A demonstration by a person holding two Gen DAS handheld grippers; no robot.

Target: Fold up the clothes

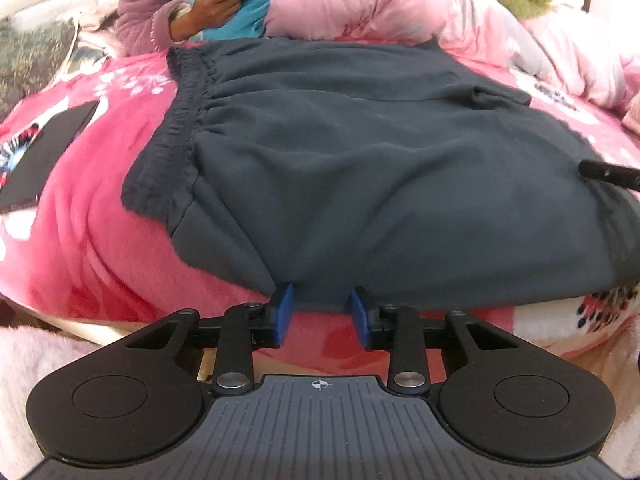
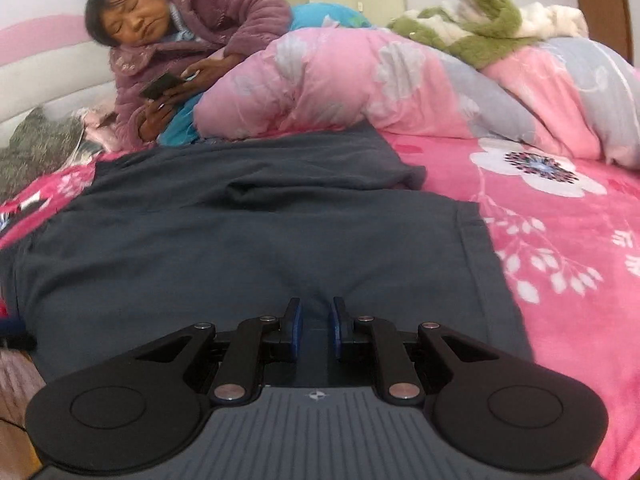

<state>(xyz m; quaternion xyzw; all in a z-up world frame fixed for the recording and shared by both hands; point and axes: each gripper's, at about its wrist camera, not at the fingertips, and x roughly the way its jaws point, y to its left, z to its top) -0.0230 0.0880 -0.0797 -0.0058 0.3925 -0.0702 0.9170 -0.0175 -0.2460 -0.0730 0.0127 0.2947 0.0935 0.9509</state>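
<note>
A dark grey pair of trousers [image 1: 360, 160] lies spread flat on the pink floral bedsheet [image 1: 100, 240], with its gathered elastic waistband [image 1: 184, 120] to the left. My left gripper [image 1: 320, 312] is at the garment's near edge; that edge lies between the blue pads, which stand apart and do not press it. In the right wrist view the same trousers [image 2: 240, 260] fill the foreground. My right gripper [image 2: 316, 324] has its pads close together on a ridge of the cloth, and creases run toward them. A black finger [image 1: 608, 174] of the right gripper shows at the far right of the left wrist view.
A person in a purple quilted jacket [image 2: 192, 40] lies at the head of the bed holding a phone [image 2: 160, 84]. A bunched pink and grey duvet [image 2: 360, 80] with a green plush blanket [image 2: 480, 12] lies behind the trousers. A flat black object [image 1: 44, 160] lies at left.
</note>
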